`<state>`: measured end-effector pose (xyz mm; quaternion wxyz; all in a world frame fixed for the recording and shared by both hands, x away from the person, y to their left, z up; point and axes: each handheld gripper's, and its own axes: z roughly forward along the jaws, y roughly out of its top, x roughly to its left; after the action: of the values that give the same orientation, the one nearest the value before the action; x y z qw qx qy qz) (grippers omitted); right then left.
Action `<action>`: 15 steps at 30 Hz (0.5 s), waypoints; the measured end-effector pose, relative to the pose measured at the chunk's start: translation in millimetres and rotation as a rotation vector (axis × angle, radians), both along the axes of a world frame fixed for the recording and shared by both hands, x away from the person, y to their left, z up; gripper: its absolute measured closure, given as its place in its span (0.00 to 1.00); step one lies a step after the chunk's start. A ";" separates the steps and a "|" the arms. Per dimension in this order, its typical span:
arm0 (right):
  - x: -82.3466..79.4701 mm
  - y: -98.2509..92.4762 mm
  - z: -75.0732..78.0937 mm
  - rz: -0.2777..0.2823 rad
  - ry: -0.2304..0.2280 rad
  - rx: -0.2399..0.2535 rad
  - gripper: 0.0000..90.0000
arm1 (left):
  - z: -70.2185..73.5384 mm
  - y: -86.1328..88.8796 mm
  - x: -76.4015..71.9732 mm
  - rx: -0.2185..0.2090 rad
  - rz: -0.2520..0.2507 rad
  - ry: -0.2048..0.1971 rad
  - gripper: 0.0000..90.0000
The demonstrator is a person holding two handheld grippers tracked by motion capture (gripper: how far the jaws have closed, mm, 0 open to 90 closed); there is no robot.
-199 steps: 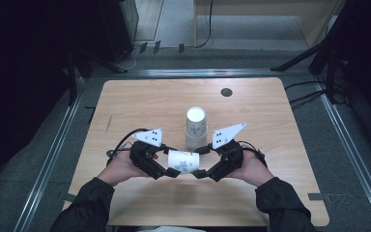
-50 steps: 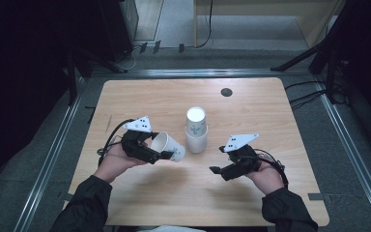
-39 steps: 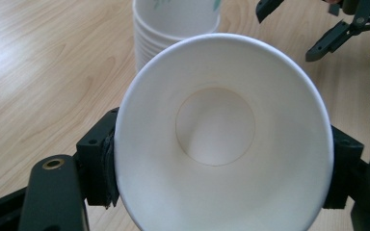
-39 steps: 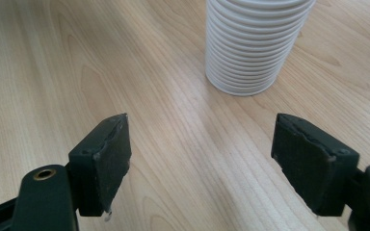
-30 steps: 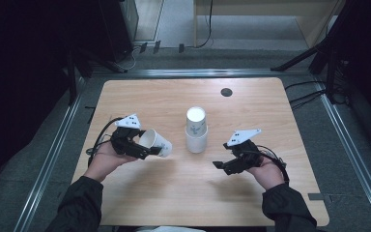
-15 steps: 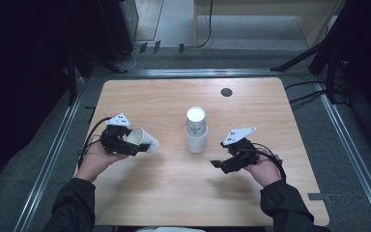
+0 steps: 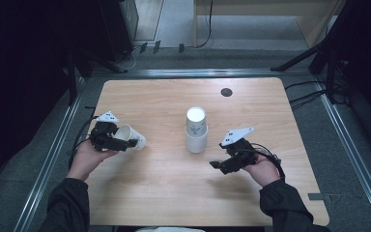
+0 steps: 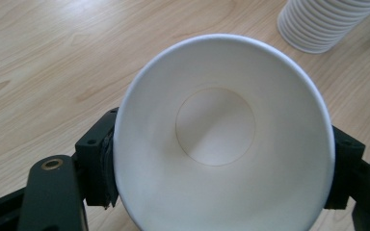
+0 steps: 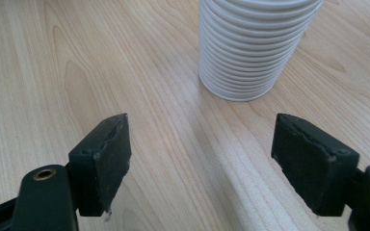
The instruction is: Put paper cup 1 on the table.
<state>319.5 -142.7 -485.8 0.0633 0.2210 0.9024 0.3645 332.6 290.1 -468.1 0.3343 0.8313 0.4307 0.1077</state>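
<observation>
With my left gripper point(image 7: 125, 143) clamped on a single paper cup point(image 7: 131, 137), I've carried it from the stack point(image 7: 195, 130) toward the table's point(image 7: 270, 111) left edge, probably to set down, while my right gripper point(image 7: 221, 166) waits open-jawed.

The setting is a recording bay in a lab or workshop, not a home. A bare light-wood tabletop point(image 7: 164, 193) with rounded corners stands inside a frame of metal rails point(image 7: 53, 159) that run just outside its left, far and right edges. The floor point(image 7: 319, 121) is plain grey. Black cables point(image 7: 304, 94) lie on the floor off the right edge and behind the far edge. Dark equipment stands point(image 7: 319, 53) rise beyond the far right corner. A small black round insert point(image 7: 226, 92) sits in the tabletop near its far edge. Surroundings to the left are unlit.
</observation>
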 end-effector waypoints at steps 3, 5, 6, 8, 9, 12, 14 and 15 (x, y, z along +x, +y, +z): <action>-0.1 0.5 -0.2 0.003 0.002 -0.003 0.24 | -0.8 3.9 1.1 0.024 0.023 0.000 0.25; -0.3 0.8 -0.4 0.004 0.002 -0.004 0.24 | -2.3 7.1 1.9 0.036 0.039 0.003 0.25; -0.4 1.0 -0.5 0.005 0.004 -0.006 0.24 | -2.9 8.2 2.2 0.040 0.044 0.006 0.25; -0.5 1.3 -0.6 0.009 0.005 -0.007 0.24 | -4.2 10.9 2.9 0.057 0.064 0.009 0.25; -0.7 1.5 -0.7 0.010 0.005 -0.007 0.24 | -5.0 11.9 3.3 0.062 0.076 0.011 0.25; -0.9 2.2 -1.1 0.011 0.005 -0.009 0.24 | -6.9 15.9 4.3 0.076 0.089 0.019 0.24; -1.0 2.8 -1.4 0.016 0.007 -0.010 0.24 | -7.9 18.3 4.8 0.095 0.101 0.022 0.24; -1.1 3.0 -1.4 0.017 0.009 -0.010 0.24 | -8.1 19.3 5.0 0.106 0.111 0.021 0.24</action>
<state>318.4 -139.7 -487.1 0.0573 0.2146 0.9064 0.3593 337.7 309.4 -476.2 0.2788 0.8238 0.4733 0.1402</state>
